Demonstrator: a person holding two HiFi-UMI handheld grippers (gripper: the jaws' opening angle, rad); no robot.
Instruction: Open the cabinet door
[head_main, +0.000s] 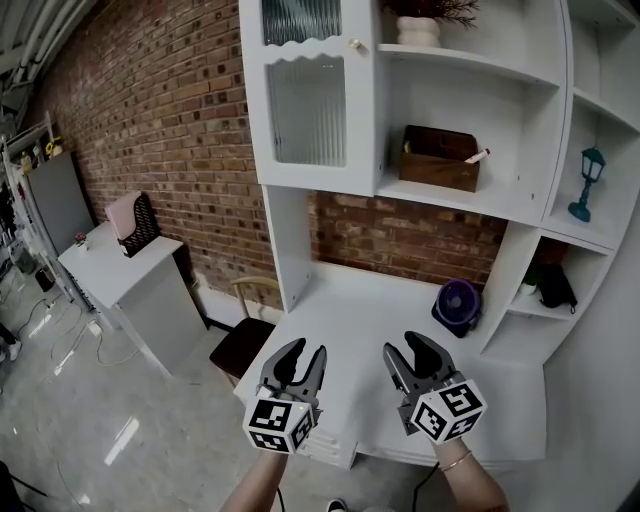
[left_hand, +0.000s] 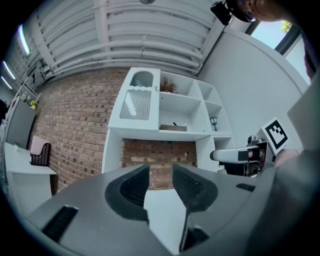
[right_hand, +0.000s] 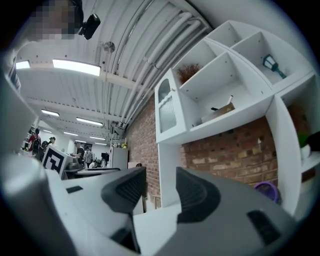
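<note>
Holds the left gripper (head_main: 307, 350) and the right gripper (head_main: 403, 345) side by side, low over the front of the white worktop (head_main: 350, 290), near each other but not touching. Has both pointed towards the white shelf unit (head_main: 556, 140) that stands against the brick wall (head_main: 150, 130). Shows, in each gripper view, the jaws parted by a moderate gap with nothing between them, only bare worktop and brick beyond.

Places the cabinet door (head_main: 308, 110) at the upper left of the shelf unit, well above and apart from both grippers. Sits shut, flush with its frame, with ribbed glass panes and a small knob (head_main: 353, 44) near the right edge.

Leaves open shelves to the right of the door: a brown wooden box (head_main: 438, 157) in the compartment just beside it, a potted plant (head_main: 418, 30) on the shelf above, a blue lantern (head_main: 587, 183) further right. Sets a purple fan (head_main: 458, 305) at the back right of the worktop, and a wooden chair (head_main: 250, 335) below its left end.
</note>
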